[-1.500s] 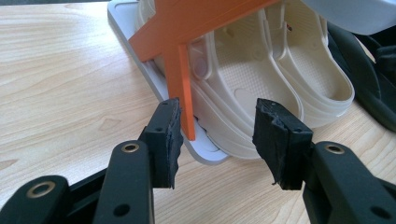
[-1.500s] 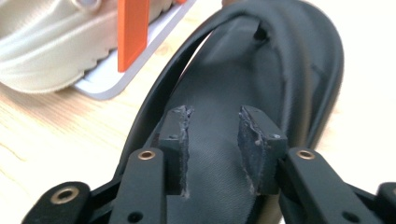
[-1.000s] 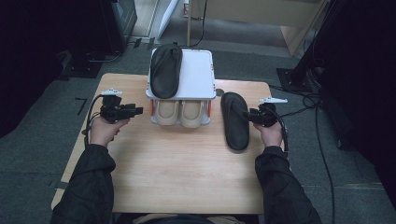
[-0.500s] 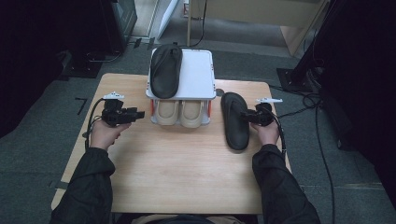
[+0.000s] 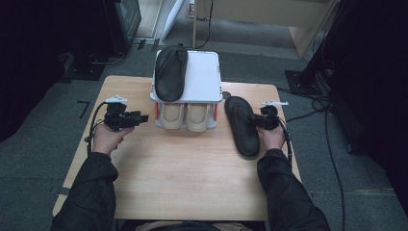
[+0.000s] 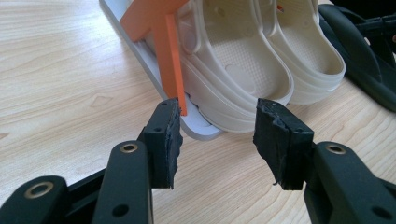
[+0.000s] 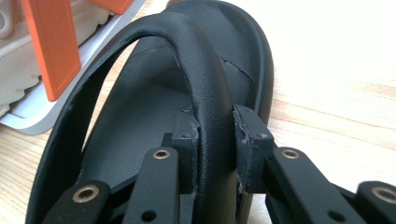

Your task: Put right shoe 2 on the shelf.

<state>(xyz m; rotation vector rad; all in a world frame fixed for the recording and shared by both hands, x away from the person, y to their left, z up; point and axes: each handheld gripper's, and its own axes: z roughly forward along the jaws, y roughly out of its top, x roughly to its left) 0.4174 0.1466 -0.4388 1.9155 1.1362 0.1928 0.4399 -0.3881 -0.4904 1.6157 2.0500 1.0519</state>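
A black slipper [image 5: 242, 126] lies on the table to the right of a white two-level shoe rack [image 5: 204, 77]. My right gripper [image 7: 215, 140] has just been closing; its pads now press both sides of this slipper's arched strap [image 7: 205, 93]. In the high view the right gripper [image 5: 255, 120] sits at the slipper's right edge. A second black slipper [image 5: 171, 72] rests on the rack's top. A beige pair [image 5: 185, 116] fills the lower level. My left gripper [image 6: 217, 135] stands open and holds nothing, just left of the rack, facing the beige slippers [image 6: 243, 60].
An orange upright [image 6: 170, 56] carries the rack's left corner, close before my left jaws. The wooden table [image 5: 183, 178] has bare room in front of the rack. Cables trail from both grippers; a dark floor and furniture surround the table.
The right gripper edged left onto the black slipper and its jaws closed on the strap. The left hand and gripper have stayed still.
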